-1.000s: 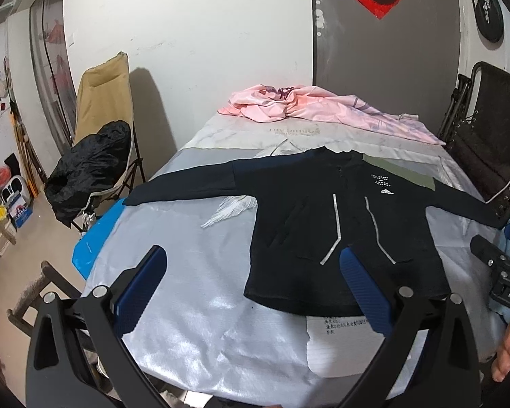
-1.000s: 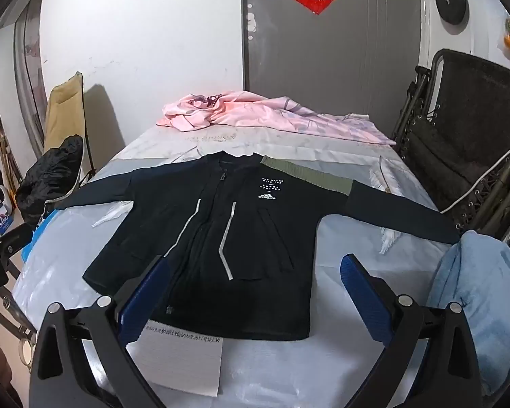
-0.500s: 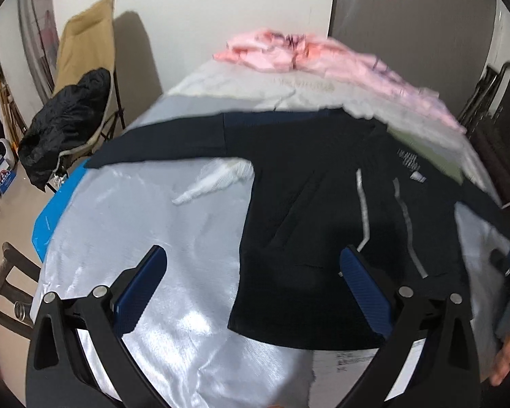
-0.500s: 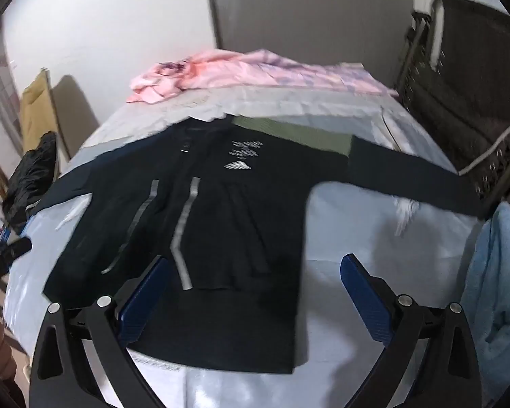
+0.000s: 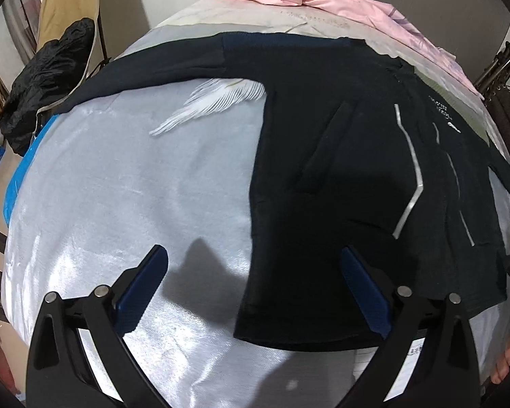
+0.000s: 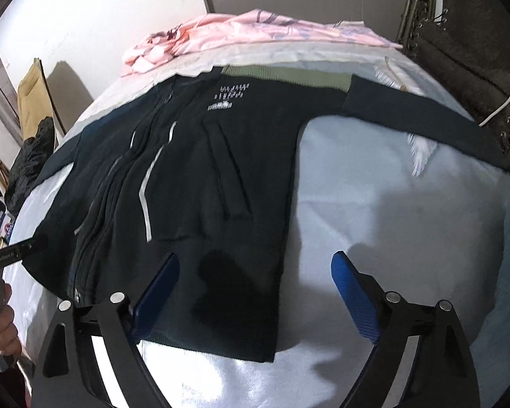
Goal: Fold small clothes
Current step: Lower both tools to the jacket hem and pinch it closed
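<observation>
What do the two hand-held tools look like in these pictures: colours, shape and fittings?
Both the left tool and the right tool have black, angular frames with silver round fasteners, and two flat fingers faced with blue pads. No cables or sleeves show.

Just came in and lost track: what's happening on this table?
A person holds tongs in each hand over a black jacket lying flat, sleeves spread, on the silver-covered table. The left tongs and right tongs are both open at its bottom hem, one near each corner. Nothing is folded yet.
</observation>
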The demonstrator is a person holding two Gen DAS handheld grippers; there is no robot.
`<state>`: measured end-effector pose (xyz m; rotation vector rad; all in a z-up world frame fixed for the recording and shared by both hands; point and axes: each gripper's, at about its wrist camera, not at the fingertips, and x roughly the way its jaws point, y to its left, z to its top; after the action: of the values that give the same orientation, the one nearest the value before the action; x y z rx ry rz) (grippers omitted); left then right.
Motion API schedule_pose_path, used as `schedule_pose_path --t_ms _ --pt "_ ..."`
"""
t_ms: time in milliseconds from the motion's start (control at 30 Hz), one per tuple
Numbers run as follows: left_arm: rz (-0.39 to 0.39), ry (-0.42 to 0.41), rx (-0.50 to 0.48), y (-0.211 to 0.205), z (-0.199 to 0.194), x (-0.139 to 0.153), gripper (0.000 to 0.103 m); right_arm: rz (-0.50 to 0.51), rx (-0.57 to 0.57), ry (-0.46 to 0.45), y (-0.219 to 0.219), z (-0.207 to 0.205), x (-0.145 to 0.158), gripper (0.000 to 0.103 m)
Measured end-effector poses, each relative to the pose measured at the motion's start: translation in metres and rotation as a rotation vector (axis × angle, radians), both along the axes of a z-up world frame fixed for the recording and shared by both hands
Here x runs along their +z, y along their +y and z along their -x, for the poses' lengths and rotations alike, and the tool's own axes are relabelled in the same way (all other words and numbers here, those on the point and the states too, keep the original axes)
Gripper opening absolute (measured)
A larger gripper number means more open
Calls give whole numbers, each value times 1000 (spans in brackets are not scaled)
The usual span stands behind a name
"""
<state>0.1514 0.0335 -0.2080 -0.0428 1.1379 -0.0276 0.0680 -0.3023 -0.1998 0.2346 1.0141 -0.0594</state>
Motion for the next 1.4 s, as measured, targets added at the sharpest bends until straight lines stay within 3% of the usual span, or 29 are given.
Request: schedule_pose_path --t_ms 67,233,333,367,400,433,467,533,633,767,1000,1067,1167,1233,1300,1400 --pt "19 8 3 2 0 -3 98 -19 4 16 1 0 -5 89" --pt "67 40 -4 7 -3 -10 86 -38 13 33 1 1 -14 82" --pt "57 23 5 11 -2 -7 83 -35 11 27 0 2 -13 81" --pt "61 21 4 12 -2 -7 79 -34 9 23 0 2 -13 74" --pt "82 22 -5 12 -2 -7 69 -26 7 20 0 2 -12 67" --pt "92 18 -13 10 -1 -6 60 -15 15 17 2 2 -11 48" --pt "103 15 -24 8 0 -5 54 -19 23 17 4 2 -12 41" --pt "128 13 -53 3 3 -2 28 -11 13 17 3 3 -12 35" --pt "87 -15 -55 -2 7 3 10 -30 -4 7 -3 4 -10 20" --pt "131 -13 -46 5 14 5 9 -97 -1 -6 -13 7 -7 14" --pt "73 -7 -70 8 31 2 9 -86 39 20 -15 13 -11 16" --pt "38 2 -64 8 25 5 18 -24 37 6 -13 13 -4 22" --pt "-33 -84 -4 15 22 30 30 56 11 -68 -13 10 21 26" --pt "-73 -159 5 11 19 49 56 33 24 -98 -11 1 30 37" --pt "-57 -193 -55 -8 11 60 70 17 61 -103 -1 -17 30 39" --pt "-101 -188 -125 -42 -4 48 72 28 102 -82 18 -41 19 42"
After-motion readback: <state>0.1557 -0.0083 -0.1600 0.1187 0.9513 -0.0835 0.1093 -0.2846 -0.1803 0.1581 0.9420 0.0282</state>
